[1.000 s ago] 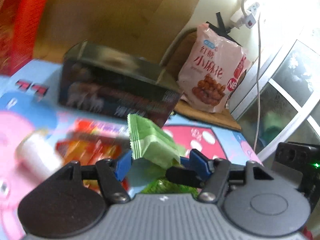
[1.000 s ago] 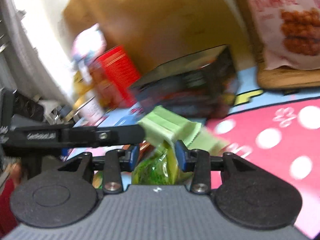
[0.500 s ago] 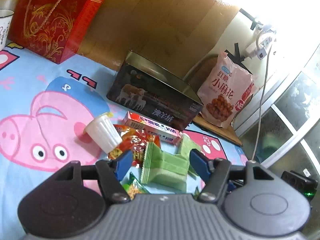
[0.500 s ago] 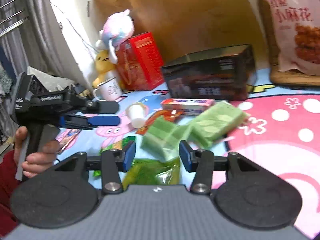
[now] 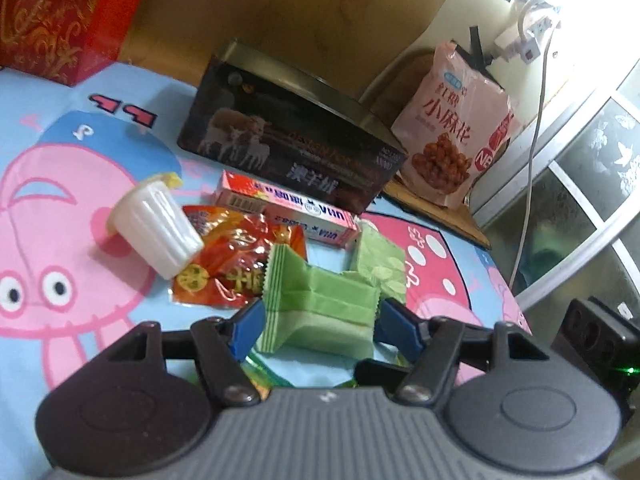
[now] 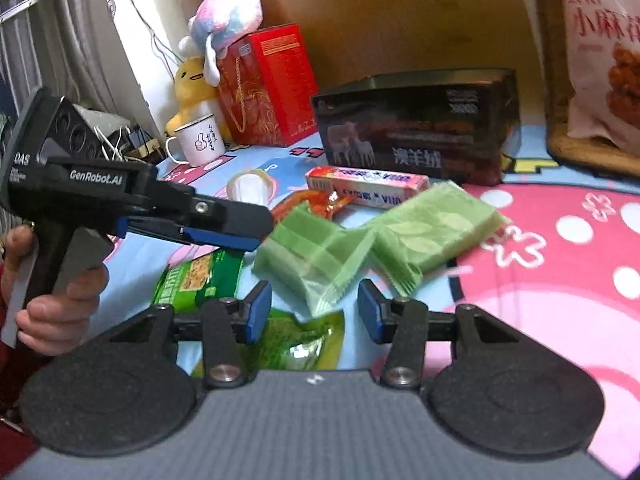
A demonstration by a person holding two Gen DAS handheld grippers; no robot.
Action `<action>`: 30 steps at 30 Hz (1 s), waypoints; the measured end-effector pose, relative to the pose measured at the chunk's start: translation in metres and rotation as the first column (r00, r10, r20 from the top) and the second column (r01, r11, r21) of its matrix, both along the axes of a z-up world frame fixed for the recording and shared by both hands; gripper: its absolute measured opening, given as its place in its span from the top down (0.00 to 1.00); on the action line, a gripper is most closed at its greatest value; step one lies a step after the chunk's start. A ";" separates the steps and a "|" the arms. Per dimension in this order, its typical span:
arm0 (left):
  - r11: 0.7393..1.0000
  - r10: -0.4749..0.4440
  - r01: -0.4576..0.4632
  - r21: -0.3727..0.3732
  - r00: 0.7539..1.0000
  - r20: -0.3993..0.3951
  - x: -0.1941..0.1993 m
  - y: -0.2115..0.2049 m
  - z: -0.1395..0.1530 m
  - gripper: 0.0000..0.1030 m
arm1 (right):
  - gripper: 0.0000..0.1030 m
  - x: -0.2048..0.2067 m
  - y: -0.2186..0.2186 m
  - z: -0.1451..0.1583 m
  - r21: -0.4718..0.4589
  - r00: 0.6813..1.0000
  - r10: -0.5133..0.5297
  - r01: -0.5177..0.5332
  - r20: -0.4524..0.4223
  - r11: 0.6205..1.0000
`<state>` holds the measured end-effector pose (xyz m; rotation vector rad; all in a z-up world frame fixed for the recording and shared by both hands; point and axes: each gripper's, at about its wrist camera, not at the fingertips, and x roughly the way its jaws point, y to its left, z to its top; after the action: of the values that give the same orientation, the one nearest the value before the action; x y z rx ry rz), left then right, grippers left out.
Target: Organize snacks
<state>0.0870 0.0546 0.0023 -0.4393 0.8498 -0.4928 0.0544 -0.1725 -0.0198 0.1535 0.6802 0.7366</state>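
Green foil marks the nearer wafer packet [image 5: 320, 312], which lies flat on the cartoon-pig mat [image 5: 60, 240] and serves as the landmark. A second green wafer packet [image 5: 378, 262] sits just behind it and to its right, the two touching at a corner as far as the right wrist view shows. The left gripper [image 5: 318, 330] hangs over the landmark packet with its blue pads spread apart on either side, not pressing the wrapper. The right gripper [image 6: 314, 310] is likewise spread wide, just in front of the same packet [image 6: 316, 252], with a crumpled green bag [image 6: 304, 344] under its tips (contents unreadable). Left of the packet lies an orange-red snack pouch [image 5: 236, 264], and beyond that a white jelly cup [image 5: 156, 226] tipped on its side. Behind the packet is a pink candy box [image 5: 288, 208], and behind that a dark tin [image 5: 292, 152]. Far right of the tin leans a pink snack bag [image 5: 456, 136].
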 end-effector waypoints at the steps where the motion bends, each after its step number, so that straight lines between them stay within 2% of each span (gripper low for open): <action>1: 1.000 -0.006 0.006 0.004 1.000 -0.011 0.002 -0.003 -0.003 0.39 | 0.50 0.002 0.004 0.000 -0.006 1.000 0.007 -0.007 0.003 1.000; 3: 0.999 -0.003 0.003 0.035 1.000 0.006 0.000 -0.008 -0.002 0.41 | 0.51 0.002 0.010 0.000 -0.019 1.000 0.005 -0.004 0.019 1.000; 5: 0.998 -0.004 0.002 0.069 1.000 0.017 -0.004 -0.011 0.002 0.44 | 0.57 -0.001 0.015 0.001 -0.053 0.999 -0.006 0.008 0.045 0.999; 7: 0.999 -0.008 0.007 0.033 1.000 0.014 -0.009 -0.007 0.008 0.44 | 0.63 -0.005 0.016 0.003 -0.072 0.997 -0.023 0.028 0.067 0.997; 11: 1.000 0.002 -0.002 0.001 0.995 0.096 -0.013 0.000 0.037 0.44 | 0.63 -0.005 0.002 0.020 0.042 0.995 -0.051 0.048 0.085 0.998; 14: 1.000 0.009 -0.011 0.007 0.986 0.169 0.000 -0.001 0.061 0.43 | 0.63 0.010 -0.002 0.040 0.106 0.989 -0.088 0.076 0.120 0.991; 17: 0.999 0.045 -0.049 0.012 0.972 0.230 0.029 -0.004 0.081 0.43 | 0.63 0.038 -0.003 0.056 0.144 0.981 -0.122 0.100 0.149 0.985; 20: 0.995 0.092 -0.096 0.004 0.966 0.243 0.068 -0.007 0.090 0.43 | 0.63 0.071 -0.001 0.064 0.171 0.972 -0.169 0.140 0.163 0.975; 22: 0.993 0.110 -0.118 0.017 0.961 0.255 0.095 -0.010 0.090 0.42 | 0.61 0.094 0.001 0.064 0.168 0.962 -0.206 0.176 0.178 0.970; 24: 0.988 0.130 -0.146 0.046 0.957 0.258 0.116 -0.016 0.085 0.34 | 0.58 0.110 0.005 0.062 0.157 0.956 -0.232 0.205 0.181 0.966; 27: 0.968 0.177 -0.217 0.130 0.948 0.264 0.132 -0.016 0.078 0.33 | 0.44 0.127 0.012 0.049 0.118 0.949 -0.256 0.237 0.182 0.964; 30: 0.968 0.219 -0.245 0.061 0.935 0.277 0.119 0.008 0.074 0.33 | 0.31 0.116 0.002 0.039 0.152 0.917 -0.316 0.286 0.243 0.946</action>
<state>0.2061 0.0628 0.0766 -0.3695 0.5473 -0.2826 0.1705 -0.1702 0.0190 0.2534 0.3470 0.4855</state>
